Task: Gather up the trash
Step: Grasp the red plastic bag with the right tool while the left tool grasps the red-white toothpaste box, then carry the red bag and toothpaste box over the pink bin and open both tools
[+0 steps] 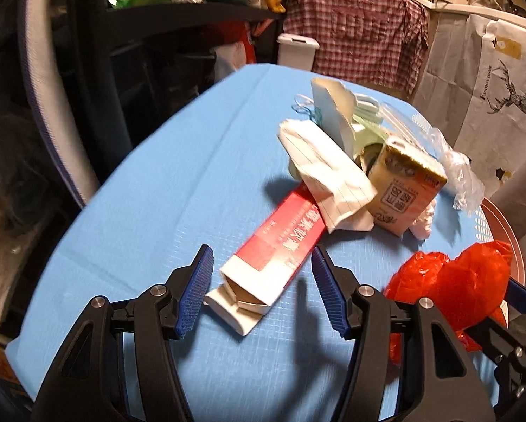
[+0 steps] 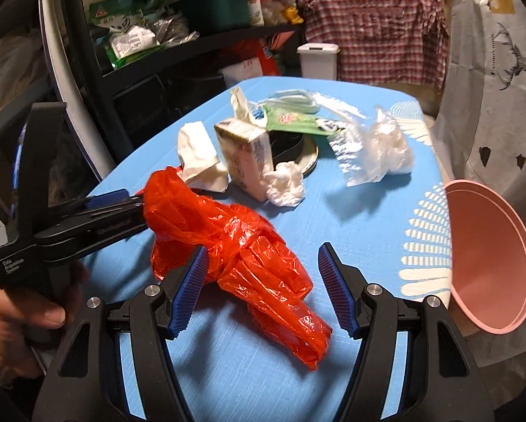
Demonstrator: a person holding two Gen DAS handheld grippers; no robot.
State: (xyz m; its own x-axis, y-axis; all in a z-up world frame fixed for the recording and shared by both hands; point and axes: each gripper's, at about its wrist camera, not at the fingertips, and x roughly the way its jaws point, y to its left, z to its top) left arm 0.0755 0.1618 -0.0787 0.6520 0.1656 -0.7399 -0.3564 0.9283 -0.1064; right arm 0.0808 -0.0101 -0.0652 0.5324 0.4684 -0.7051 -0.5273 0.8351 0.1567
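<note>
A long red-and-white carton lies on the blue tablecloth, its torn-open end toward me. My left gripper is open, and that end lies between its blue pads without being pressed. A crumpled red plastic bag lies under my right gripper, which is also open with the bag between its jaws. Behind are a beige drink carton, lined crumpled paper, a white tissue wad and clear plastic wrap.
A pink basin sits tilted at the table's right edge. A tape roll and a green packet lie farther back. Beyond the table stand a cluttered dark shelf, a white bin and a plaid shirt. A hand is at the lower left.
</note>
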